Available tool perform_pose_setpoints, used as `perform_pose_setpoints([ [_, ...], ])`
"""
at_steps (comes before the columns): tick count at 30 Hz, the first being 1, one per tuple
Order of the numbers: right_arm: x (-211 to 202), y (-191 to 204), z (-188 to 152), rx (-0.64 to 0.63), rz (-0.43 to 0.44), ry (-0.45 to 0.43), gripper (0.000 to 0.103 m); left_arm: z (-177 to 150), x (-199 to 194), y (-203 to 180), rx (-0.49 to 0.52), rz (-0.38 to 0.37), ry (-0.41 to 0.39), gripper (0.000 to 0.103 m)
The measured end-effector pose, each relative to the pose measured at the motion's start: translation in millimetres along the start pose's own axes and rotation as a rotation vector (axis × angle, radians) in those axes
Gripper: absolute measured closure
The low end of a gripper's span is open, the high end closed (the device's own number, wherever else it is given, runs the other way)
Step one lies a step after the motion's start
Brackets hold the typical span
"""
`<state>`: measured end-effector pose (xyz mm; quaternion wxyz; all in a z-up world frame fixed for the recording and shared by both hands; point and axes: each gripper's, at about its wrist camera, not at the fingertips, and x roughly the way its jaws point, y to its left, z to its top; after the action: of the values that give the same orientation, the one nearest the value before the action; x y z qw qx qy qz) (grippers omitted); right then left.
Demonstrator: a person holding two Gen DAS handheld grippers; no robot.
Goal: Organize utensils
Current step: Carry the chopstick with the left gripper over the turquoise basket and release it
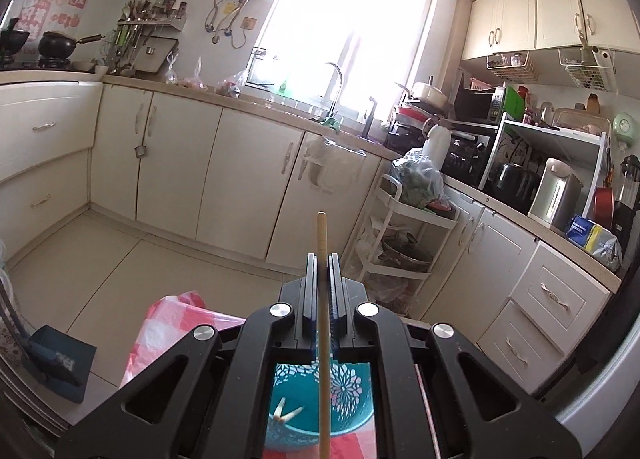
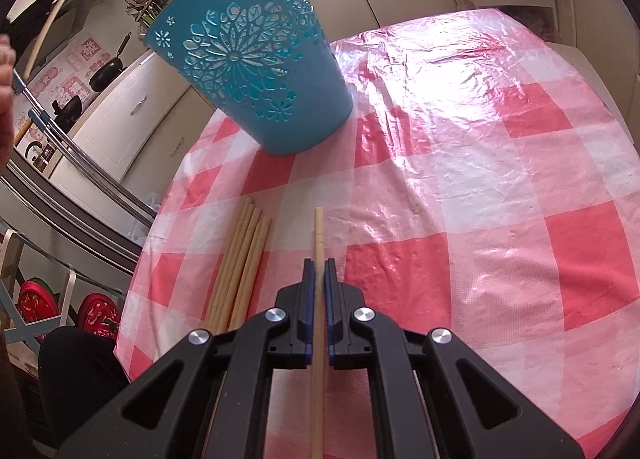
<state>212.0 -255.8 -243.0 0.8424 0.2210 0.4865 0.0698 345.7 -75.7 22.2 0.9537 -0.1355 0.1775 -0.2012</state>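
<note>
- The left hand-held gripper (image 1: 323, 259) is pressed together on one chopstick (image 1: 322, 235), which runs lengthwise between its two fingers and sticks out past their tips.
- In the left wrist view this hand-held gripper is raised and points across the kitchen towards the cabinets and the window (image 1: 344, 19).
- Below it, seen through the gap in its frame, is the open top of the blue basket (image 2: 248, 55); two chopstick ends (image 1: 286, 413) show inside.
- The right hand-held gripper (image 2: 319, 265) pinches a second chopstick (image 2: 318, 231) in the same lengthwise way, its end reaching past the fingertips.
- This hand-held gripper tilts down over the worktop (image 2: 480, 179), which is covered with a red and white checked plastic cloth.
- Whether its chopstick touches the cloth cannot be told.
- A bundle of loose chopsticks (image 2: 240, 259) lies flat on the cloth just to the left of the right hand-held gripper, side by side and roughly parallel to the held one.
- The basket stands upright on the cloth beyond the bundle, near the far left edge of the worktop; its wall is cut through with flower patterns.
- At the left edge of the right wrist view part of a hand (image 2: 6, 71) shows, with a long pale stick above it.
</note>
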Motion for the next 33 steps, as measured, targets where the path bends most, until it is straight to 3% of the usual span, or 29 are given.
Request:
perform_pose_setpoints([
  [6, 2.7, 2.1, 1.1, -0.013, 0.001, -0.003, 0.097, -1.5, 50.1, 7.5, -0.057, 0.035, -0.01, 0.098],
  [13, 5.1, 2.7, 2.9, -0.019, 0.012, -0.001, 0.097, -18.1, 81.0, 11.1, -0.064, 0.095, -0.011, 0.098],
  [23, 5.5, 2.6, 2.7, -0.024, 0.011, -0.004, 0.097, -44.7, 80.7, 14.2, -0.05, 0.135, 0.012, 0.098],
  [33, 5.7, 3.2, 2.5, -0.026, 0.011, -0.004, 0.097, -24.4, 68.1, 25.4, -0.131, 0.125, -0.041, 0.098],
])
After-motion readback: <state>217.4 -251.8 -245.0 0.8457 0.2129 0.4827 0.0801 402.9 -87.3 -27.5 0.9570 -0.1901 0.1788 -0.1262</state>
